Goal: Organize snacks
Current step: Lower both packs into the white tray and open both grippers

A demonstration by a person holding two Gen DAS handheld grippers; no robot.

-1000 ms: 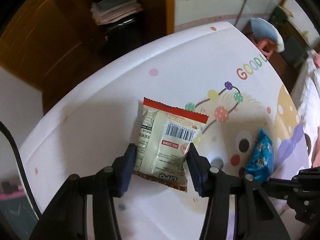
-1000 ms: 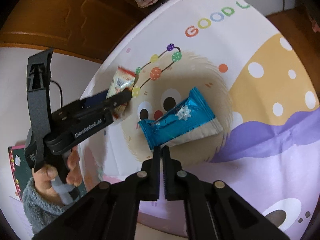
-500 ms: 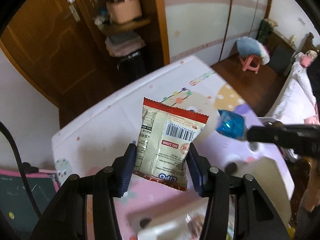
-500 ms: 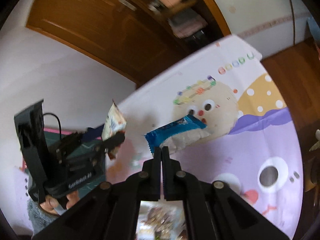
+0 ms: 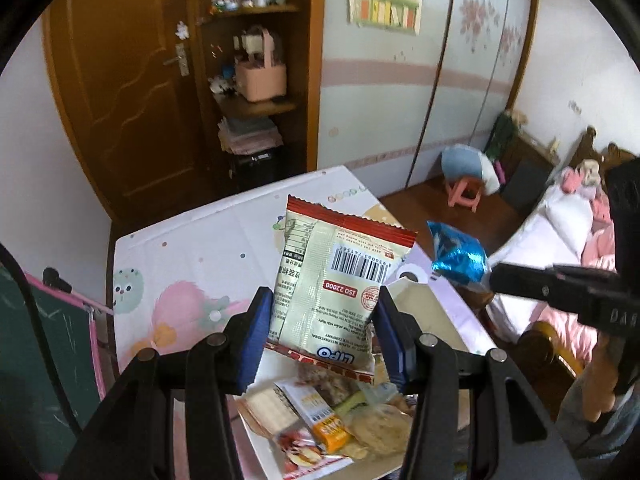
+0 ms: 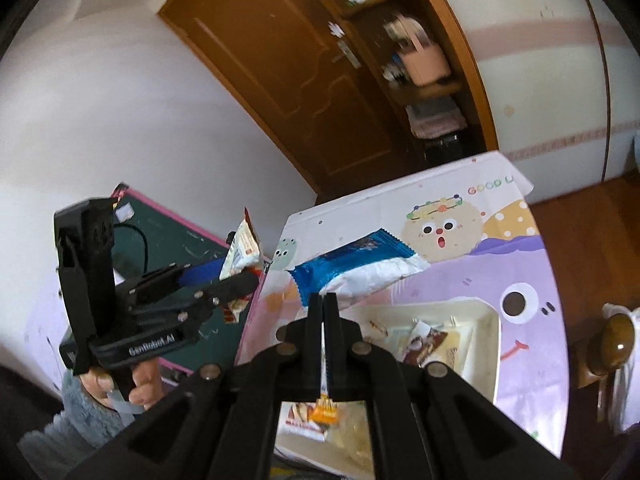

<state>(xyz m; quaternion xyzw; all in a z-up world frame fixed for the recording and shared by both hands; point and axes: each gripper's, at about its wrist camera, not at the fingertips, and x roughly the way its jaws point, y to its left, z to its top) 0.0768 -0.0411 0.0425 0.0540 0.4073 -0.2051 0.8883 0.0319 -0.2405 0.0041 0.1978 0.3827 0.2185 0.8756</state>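
My left gripper (image 5: 324,320) is shut on a cream snack packet with a red top edge and a barcode (image 5: 336,276), held high above the table. It also shows in the right wrist view (image 6: 242,248) at the left. My right gripper (image 6: 325,300) is shut on the edge of a blue and white wrapper (image 6: 356,266), also held in the air; it shows in the left wrist view (image 5: 456,256) at the right. Below both lies a cream tray (image 6: 490,344) with several snacks in it (image 5: 332,420).
The table is covered by a cartoon-printed cloth (image 6: 532,264) in white and purple. A green chalkboard with a pink frame (image 6: 176,244) stands at the table's left. A wooden door (image 5: 120,92), shelves (image 5: 256,104), a pink stool (image 5: 464,192) and a bed (image 5: 568,224) surround it.
Both grippers have risen well above the table with their packets and drawn back over the tray, which has come into view below them.
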